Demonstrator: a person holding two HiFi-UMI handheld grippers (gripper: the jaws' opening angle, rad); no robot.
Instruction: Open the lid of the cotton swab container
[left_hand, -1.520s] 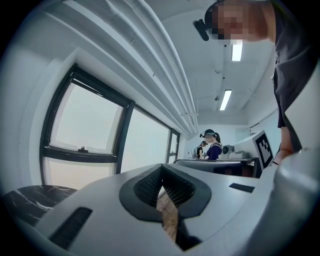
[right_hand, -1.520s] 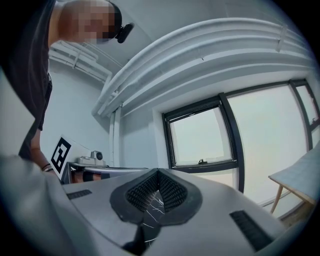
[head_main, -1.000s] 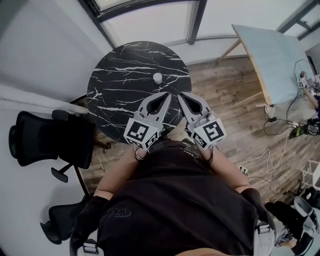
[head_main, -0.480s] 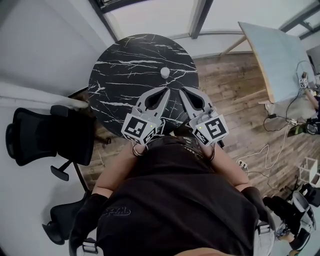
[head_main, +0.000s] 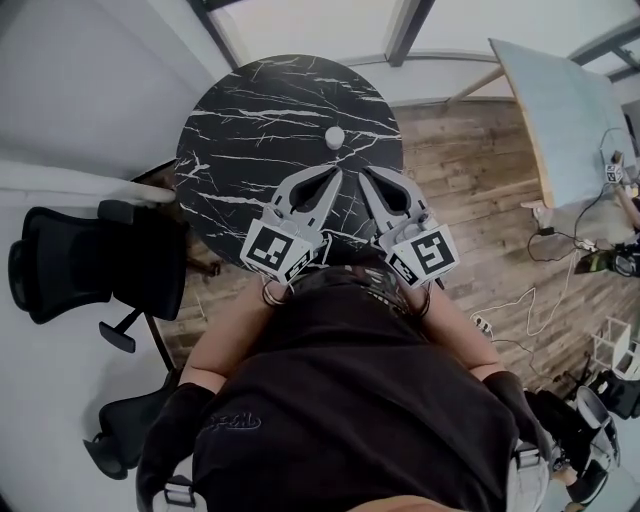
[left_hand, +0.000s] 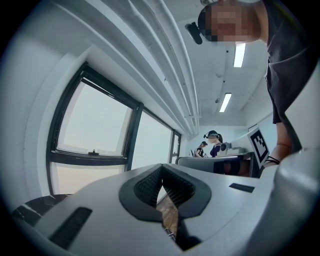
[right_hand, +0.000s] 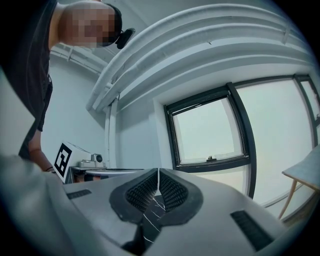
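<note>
the round black marble table (head_main: 250, 120) fills the upper middle of the head view. wooden floor (head_main: 470, 180) lies around it and a black office chair (head_main: 90, 265) stands at its left side. the person (head_main: 350, 400), in a black shirt, stands at the near edge of the table.

the left gripper (head_main: 337, 174) and the right gripper (head_main: 363, 173) are held side by side over the near part of the table, tips pointing forward and a little toward each other. each gripper view shows the ribbed pads pressed together with nothing between them, so both are clenched and empty.

the cotton swab container (head_main: 334, 137) is a small white thing on the table, near the tips and beyond them, more in line with the left gripper. nothing touches it.

what could go wrong: the container looks light and stands alone. a clenched tip that comes onto it may push it away or knock it over. if the lid is pulled while the other gripper does not hold the body, the whole container may rise and the swabs may spill. both grippers must first open.

from above the container shows as a round spot, so it probably stands upright, with its long axis vertical and the lid facing up. it is too small here to make out the lid itself.
</note>
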